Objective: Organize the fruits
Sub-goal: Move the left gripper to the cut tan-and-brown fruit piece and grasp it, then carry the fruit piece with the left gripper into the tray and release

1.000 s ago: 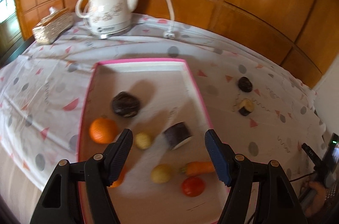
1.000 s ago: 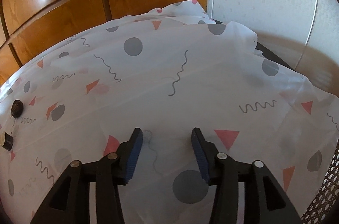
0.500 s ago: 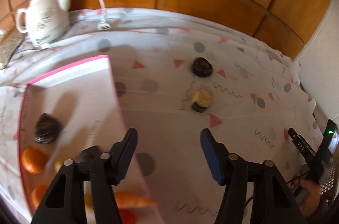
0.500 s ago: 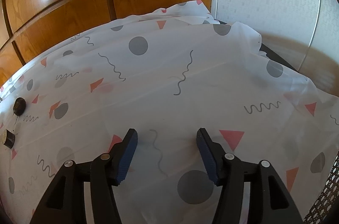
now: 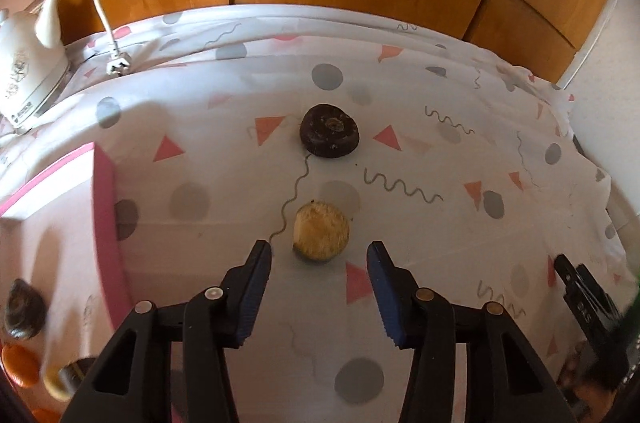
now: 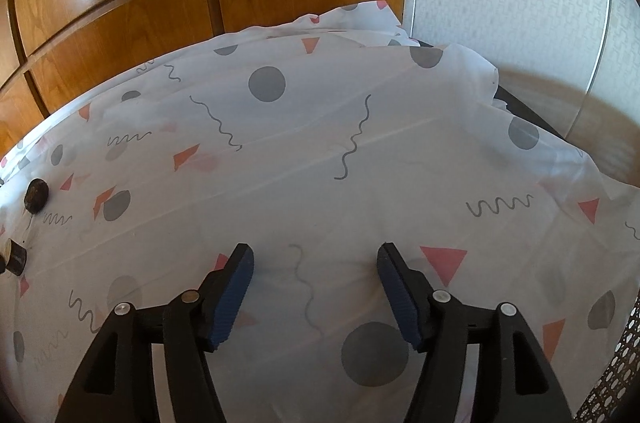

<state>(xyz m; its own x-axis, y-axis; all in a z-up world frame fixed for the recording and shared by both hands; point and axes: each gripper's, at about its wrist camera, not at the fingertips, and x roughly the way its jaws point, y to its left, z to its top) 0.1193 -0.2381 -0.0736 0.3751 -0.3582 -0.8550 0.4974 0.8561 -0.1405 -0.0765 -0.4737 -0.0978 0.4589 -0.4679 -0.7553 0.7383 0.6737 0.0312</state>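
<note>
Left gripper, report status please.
Left gripper open, just short of cut fruit. Right gripper open, idle over tablecloth. Nothing blocking.

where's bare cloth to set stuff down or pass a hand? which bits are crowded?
Free: the tablecloth ahead of the right gripper, out to the wood panels and the wall corner. Also the strip between the pink tray wall and the two loose fruits. Crowded: the tan cut fruit just past the open left gripper, the dark fruit beyond, and the tray's near corner.
</note>
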